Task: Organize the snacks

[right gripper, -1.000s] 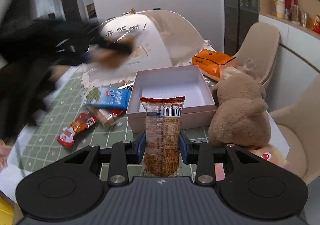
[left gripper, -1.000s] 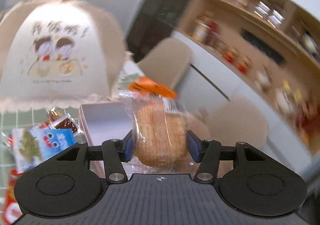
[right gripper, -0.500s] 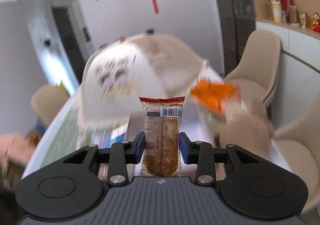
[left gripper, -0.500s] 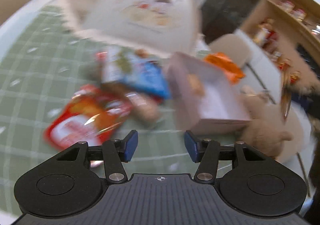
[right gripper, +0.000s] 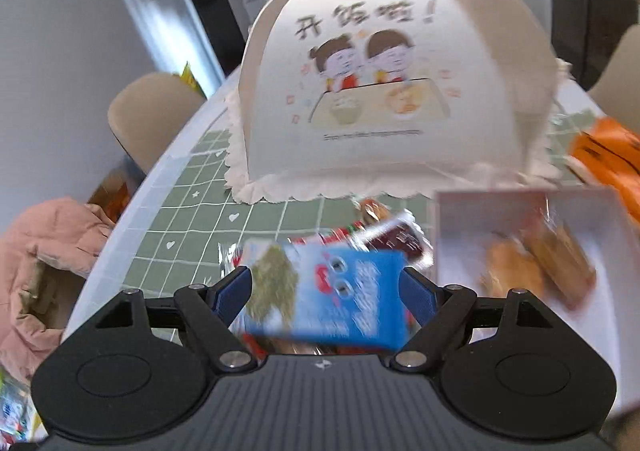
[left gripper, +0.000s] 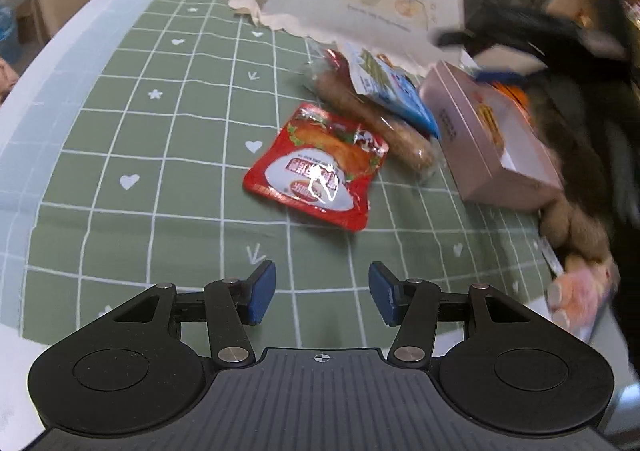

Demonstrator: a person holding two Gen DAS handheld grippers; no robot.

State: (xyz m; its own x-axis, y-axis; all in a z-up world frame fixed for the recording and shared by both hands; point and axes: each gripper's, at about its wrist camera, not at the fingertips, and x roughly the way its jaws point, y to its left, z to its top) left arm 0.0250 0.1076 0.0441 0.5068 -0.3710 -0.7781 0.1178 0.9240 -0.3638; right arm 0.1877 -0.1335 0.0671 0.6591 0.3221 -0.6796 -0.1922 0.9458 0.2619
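Observation:
My left gripper [left gripper: 322,293] is open and empty above the green checked cloth, short of a red snack pouch [left gripper: 318,167]. Beyond it lie a long wrapped sausage-like snack [left gripper: 376,123] and a blue seaweed pack [left gripper: 390,91], beside the pink box [left gripper: 480,143]. My right gripper [right gripper: 326,291] is wide open, its jaws either side of the blue seaweed pack [right gripper: 328,291]; whether they touch it is blurred. The pink box [right gripper: 448,227] at right holds two wrapped biscuit packs [right gripper: 536,263].
A large beige food cover [right gripper: 384,83] with a cartoon print stands behind the snacks. An orange bag [right gripper: 608,159] lies far right. A brown plush toy [left gripper: 576,219] sits beside the box. Chairs stand round the table; pink cloth [right gripper: 36,251] lies at left.
Both grippers released their biscuit packs, which now lie in the box. The left swung back over the cloth toward the red pouch; the right opened wide and dropped to the blue pack.

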